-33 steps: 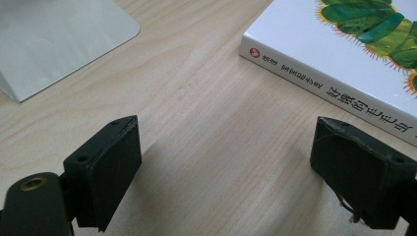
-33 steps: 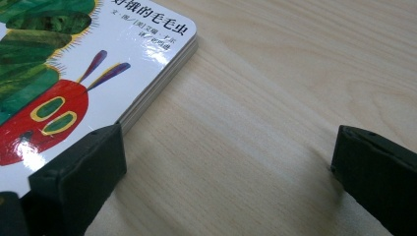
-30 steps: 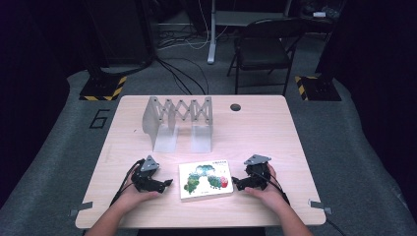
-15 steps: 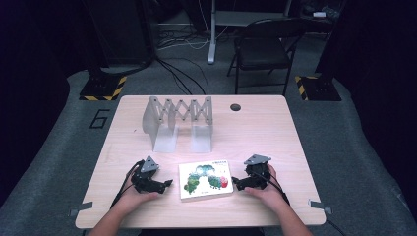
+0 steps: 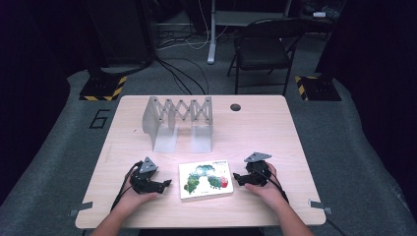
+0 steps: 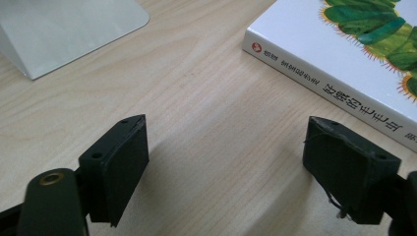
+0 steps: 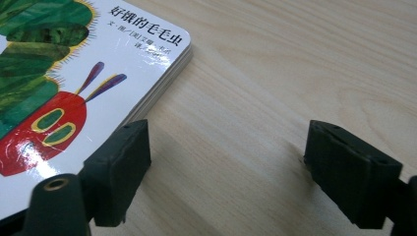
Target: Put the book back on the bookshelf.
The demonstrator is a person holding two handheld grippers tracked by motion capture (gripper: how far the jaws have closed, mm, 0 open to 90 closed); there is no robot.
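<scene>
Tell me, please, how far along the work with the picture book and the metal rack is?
Hardly begun. The book lies flat and closed near the table's front edge, apart from the rack. The left gripper and right gripper flank it, open, gripping nothing. Grasping and moving it apparently remain.

**Book flat between my tongs**

The book [image 5: 205, 180] lies flat and closed on the table's near edge, cover up. It's a white board book with thick pages, a green caterpillar with a red head on the cover, and Chinese characters on cover and spine. My left gripper [image 5: 166, 184] and right gripper [image 5: 236, 177] flank it, jaws spread, seemingly just short of touching.
</scene>
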